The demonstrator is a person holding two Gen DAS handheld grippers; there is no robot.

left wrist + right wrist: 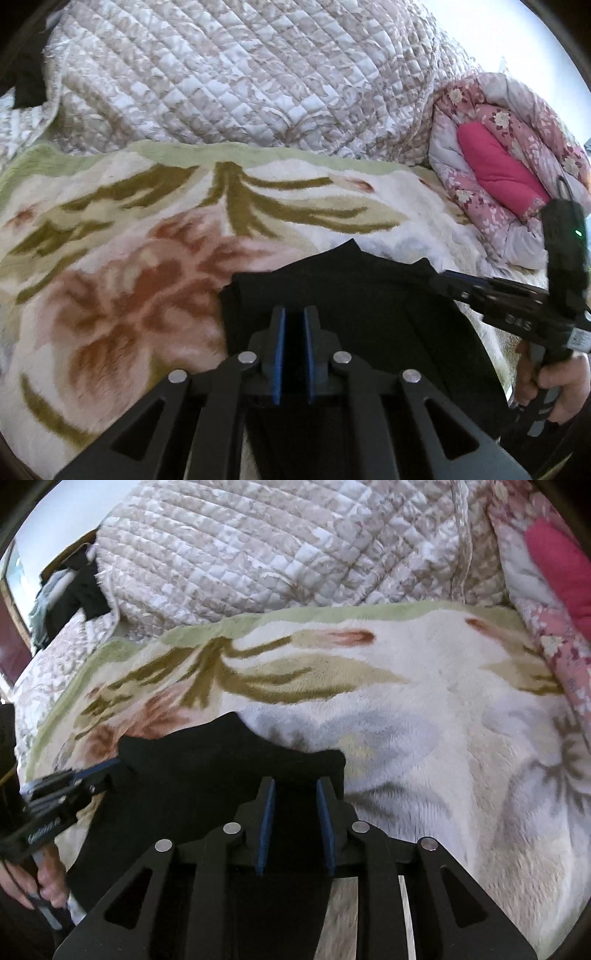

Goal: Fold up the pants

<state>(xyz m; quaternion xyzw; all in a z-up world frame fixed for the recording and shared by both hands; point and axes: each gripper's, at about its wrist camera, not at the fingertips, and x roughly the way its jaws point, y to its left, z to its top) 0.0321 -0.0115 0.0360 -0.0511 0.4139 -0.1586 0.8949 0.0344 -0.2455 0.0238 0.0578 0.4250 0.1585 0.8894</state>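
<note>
Black pants (332, 280) lie on floral blanket (129, 258), near edge gathered. Left gripper (294, 314) pinches cloth between narrowly set fingers; right gripper (295, 786) fingers wider, cloth between — firm hold uncertain. Advice: lift both corners level, keep edge taut, carry fold straight away from body.

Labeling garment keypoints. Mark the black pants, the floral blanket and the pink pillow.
black pants (207, 775), right wrist view, on the flat dark fabric left of the fingers.
floral blanket (424, 716), right wrist view, on its pale plush middle.
pink pillow (495, 166), left wrist view, on its exposed magenta face.
</note>
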